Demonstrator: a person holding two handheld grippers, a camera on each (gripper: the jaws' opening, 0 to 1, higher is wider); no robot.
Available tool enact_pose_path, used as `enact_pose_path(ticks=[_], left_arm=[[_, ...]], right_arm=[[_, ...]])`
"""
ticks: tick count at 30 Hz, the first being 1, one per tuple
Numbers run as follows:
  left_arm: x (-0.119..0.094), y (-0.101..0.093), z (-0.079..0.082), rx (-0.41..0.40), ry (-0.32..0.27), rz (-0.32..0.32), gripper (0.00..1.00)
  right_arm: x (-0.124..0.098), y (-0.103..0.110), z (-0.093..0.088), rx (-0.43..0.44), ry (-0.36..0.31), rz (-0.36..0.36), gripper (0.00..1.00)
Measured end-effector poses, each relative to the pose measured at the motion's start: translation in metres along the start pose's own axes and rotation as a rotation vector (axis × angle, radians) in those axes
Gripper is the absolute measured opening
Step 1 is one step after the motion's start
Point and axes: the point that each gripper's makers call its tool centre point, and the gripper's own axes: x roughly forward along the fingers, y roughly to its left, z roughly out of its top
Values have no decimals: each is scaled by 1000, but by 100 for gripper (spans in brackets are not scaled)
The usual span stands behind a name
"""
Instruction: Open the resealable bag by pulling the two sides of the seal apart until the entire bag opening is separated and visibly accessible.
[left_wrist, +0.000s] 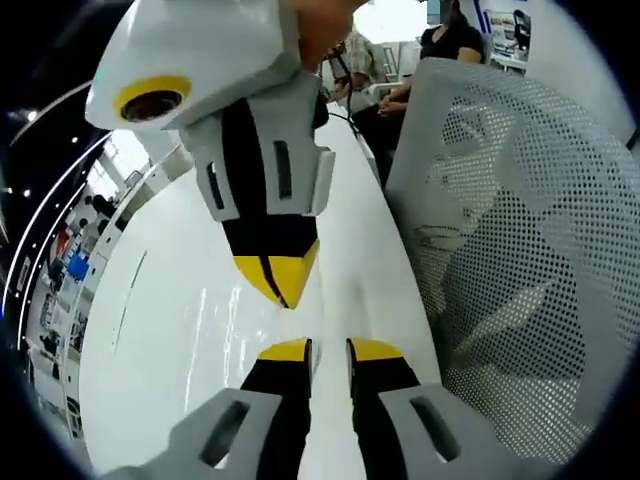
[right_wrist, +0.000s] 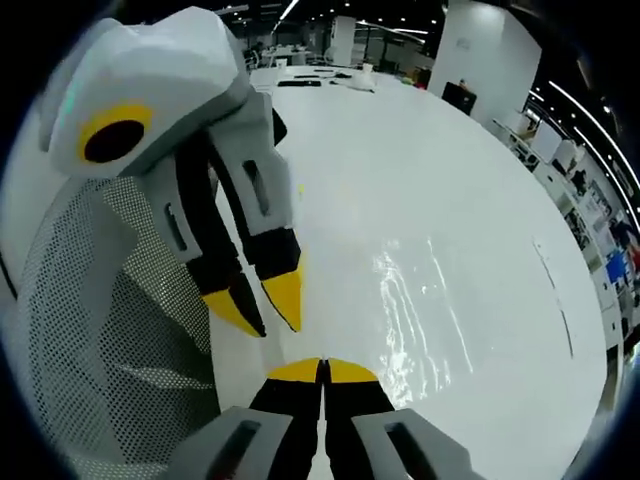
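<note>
Resealable bag (left_wrist: 520, 250), taken to be the large white sheet covered in a fine dot pattern with a plain smooth border, is seen along the right of the left gripper view, where creases and folds are visible across its surface. In the right gripper view the same bag (right_wrist: 110, 330) is seen at the left edge, partly behind the left gripper (right_wrist: 262, 310). Whether its seal is joined or parted cannot be told. The bag is placed at the side of a glossy white bench (left_wrist: 200, 330), on which ceiling lights are reflected. In the left gripper view the left gripper (left_wrist: 330, 352) is shown with its black, yellow-tipped fingers set narrowly apart, and nothing is seen between them. The right gripper (left_wrist: 283, 285) is seen above it, coming down from the top of that view, its yellow tips brought together into one point just short of the left fingers. In the right gripper view the right gripper (right_wrist: 322, 372) is shown with its fingers pressed together, no gap being left, and nothing can be made out between them. The bench (right_wrist: 450, 220) is seen stretching away, with some dark items (right_wrist: 300, 82) at its far end. Seated people (left_wrist: 440, 50) are seen beyond the bench, and shelving (left_wrist: 60, 260) is seen along the wall.
</note>
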Motion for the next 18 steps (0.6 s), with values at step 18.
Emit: enact_pose_path(ticks=[18], left_arm=[[1, 7, -4, -45, 17, 24, 2]], right_arm=[[-26, -29, 14, -11, -76, -144, 0]])
